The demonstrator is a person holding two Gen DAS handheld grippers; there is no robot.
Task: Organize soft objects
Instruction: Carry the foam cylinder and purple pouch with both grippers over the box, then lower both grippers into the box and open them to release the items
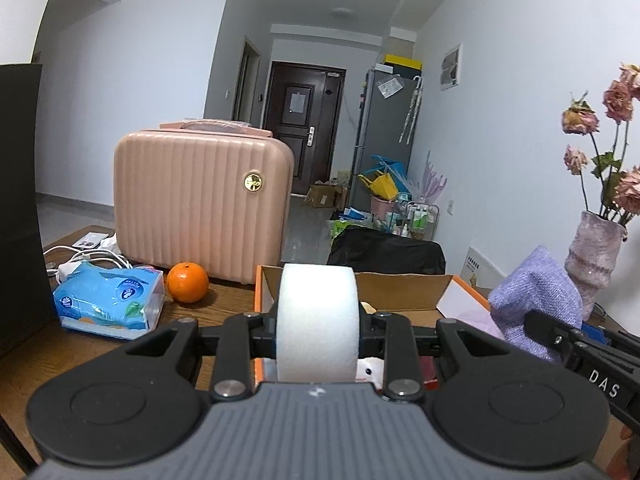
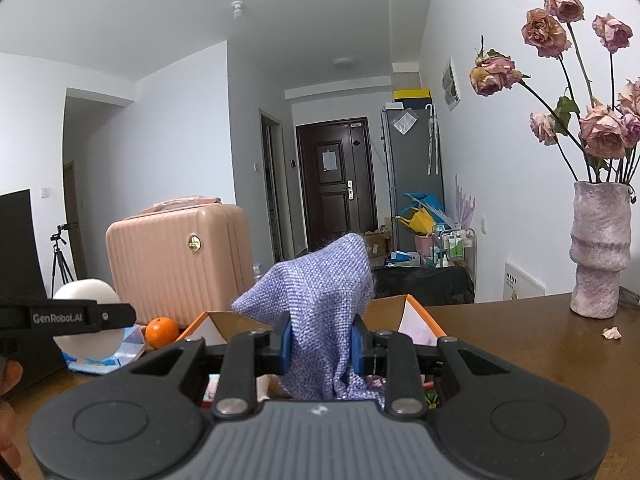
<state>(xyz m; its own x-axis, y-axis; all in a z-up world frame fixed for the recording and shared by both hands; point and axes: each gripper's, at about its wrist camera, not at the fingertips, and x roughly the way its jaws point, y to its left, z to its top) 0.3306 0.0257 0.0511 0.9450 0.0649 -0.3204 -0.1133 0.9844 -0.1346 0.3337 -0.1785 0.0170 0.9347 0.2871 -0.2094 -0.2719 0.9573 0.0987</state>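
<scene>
Two soft things remain unboxed: left hand-held gripper (image 1: 316, 330) clamps a white sponge roll (image 1: 316, 320), right hand-held gripper (image 2: 322, 346) clamps a purple cloth (image 2: 320, 300), both at mid-frame above the orange box (image 1: 466, 284), which seemingly holds some items already.

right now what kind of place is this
Most likely a lived-in flat: a fridge by the front door, a vase of dried roses on a wooden table.

The open cardboard box (image 1: 404, 292) sits straight ahead of both grippers, its raised flaps fencing the opening, so the way in is from above. To its left the orange (image 1: 187, 282), the blue tissue pack (image 1: 108, 300) and the pink suitcase (image 1: 202, 196) crowd the wooden table (image 2: 520, 352). To the right the tabletop lies bare up to the vase of dried roses (image 2: 600, 252) by the wall.
</scene>
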